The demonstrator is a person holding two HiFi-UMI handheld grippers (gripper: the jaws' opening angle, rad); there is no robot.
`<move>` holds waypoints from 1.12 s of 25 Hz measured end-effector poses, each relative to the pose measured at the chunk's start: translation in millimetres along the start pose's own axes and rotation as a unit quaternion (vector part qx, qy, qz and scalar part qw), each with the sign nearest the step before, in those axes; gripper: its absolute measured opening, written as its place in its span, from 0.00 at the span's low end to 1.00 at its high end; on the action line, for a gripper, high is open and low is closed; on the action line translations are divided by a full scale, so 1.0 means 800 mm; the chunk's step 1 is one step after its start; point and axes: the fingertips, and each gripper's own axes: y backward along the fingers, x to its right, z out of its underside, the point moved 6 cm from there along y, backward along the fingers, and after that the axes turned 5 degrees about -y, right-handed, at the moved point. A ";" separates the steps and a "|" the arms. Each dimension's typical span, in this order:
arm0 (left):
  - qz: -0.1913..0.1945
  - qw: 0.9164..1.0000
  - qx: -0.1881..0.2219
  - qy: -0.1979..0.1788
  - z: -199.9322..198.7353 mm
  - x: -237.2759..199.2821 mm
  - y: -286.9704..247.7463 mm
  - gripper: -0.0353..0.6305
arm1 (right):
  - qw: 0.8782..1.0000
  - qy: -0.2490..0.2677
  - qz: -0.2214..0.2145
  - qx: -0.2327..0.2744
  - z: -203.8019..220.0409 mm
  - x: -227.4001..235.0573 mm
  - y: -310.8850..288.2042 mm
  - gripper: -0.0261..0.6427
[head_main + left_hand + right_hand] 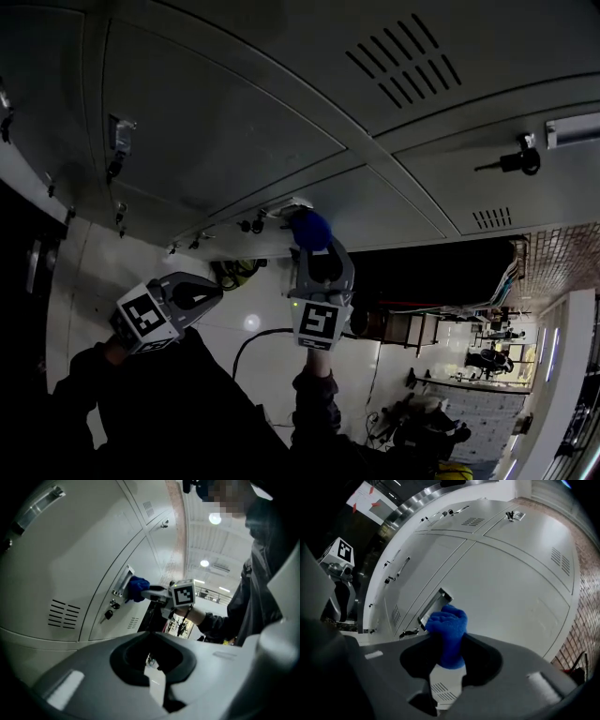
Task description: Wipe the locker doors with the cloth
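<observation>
My right gripper (313, 246) is shut on a bunched blue cloth (310, 229). It holds the cloth against a grey locker door (234, 122), right beside that door's recessed metal handle (433, 606). In the right gripper view the cloth (447, 637) sticks out between the jaws of the right gripper (449, 653). My left gripper (216, 293) hangs lower left, away from the doors, with its jaws together and nothing in them. The left gripper view looks past the left gripper (151, 667) to the cloth (137, 588) and the right gripper (152, 592) at the handle.
The lockers form a bank of several grey doors with vent slots (403, 52) and keys in locks (511, 162). A brick wall (553, 253) stands to the right. Cables lie on the pale floor (253, 323) below. A workshop area with equipment (487, 356) lies beyond.
</observation>
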 end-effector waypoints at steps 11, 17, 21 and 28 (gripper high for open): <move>0.000 1.000 -0.014 0.003 0.002 -0.009 -0.021 0.02 | 0.994 0.011 -0.069 -0.080 0.085 -0.060 -0.040 0.23; -0.006 1.000 -0.021 0.009 0.005 -0.020 -0.032 0.02 | 0.986 0.004 -0.120 -0.116 0.130 -0.096 -0.065 0.23; -0.014 1.000 -0.022 0.010 0.004 -0.029 -0.039 0.02 | 0.979 0.005 -0.153 -0.133 0.153 -0.116 -0.079 0.23; -0.026 0.999 -0.026 0.012 0.004 -0.039 -0.044 0.02 | 0.973 0.001 -0.182 -0.142 0.172 -0.132 -0.090 0.23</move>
